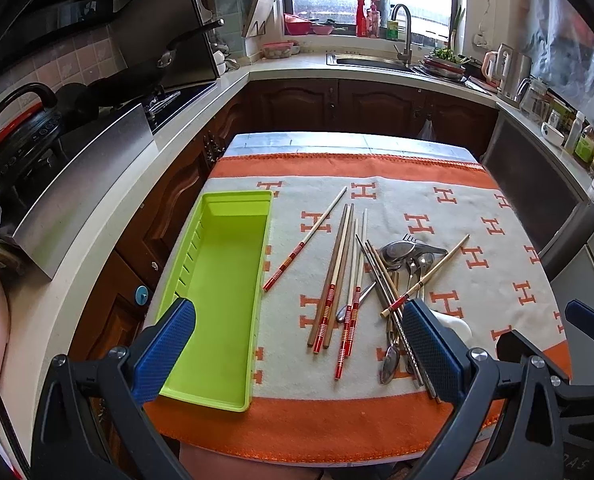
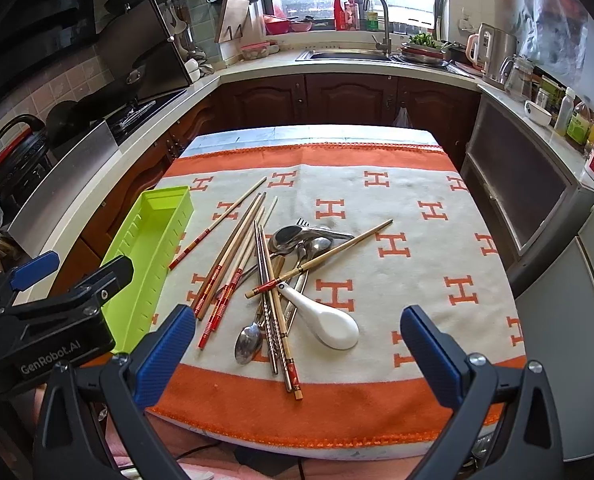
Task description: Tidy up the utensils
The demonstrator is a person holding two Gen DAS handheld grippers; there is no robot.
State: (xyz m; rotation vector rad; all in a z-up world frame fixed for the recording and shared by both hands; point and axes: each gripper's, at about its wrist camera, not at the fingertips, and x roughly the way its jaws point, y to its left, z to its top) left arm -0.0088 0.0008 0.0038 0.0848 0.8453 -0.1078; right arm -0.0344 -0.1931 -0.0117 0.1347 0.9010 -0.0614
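**Q:** While both grippers hang over the table, are they holding anything?

**A:** Nope. The left gripper point(image 1: 297, 344) has its jaws spread wide with nothing between them, same for the right gripper point(image 2: 299, 344).

**Q:** Where's the stuff to sort?

**A:** Lime green utensil tray point(image 1: 221, 280) sits empty at center left of the left wrist view, on the orange-and-cream H-pattern cloth point(image 1: 477, 216). Just right of it, wooden chopsticks point(image 1: 339, 276) lie loose, one apart nearer the tray. Lower middle of the right wrist view has a tangle: metal spoons point(image 2: 297, 240), metal chopsticks point(image 2: 267, 300), a fork partly hidden, and a white ceramic spoon point(image 2: 325, 320) on the near side.
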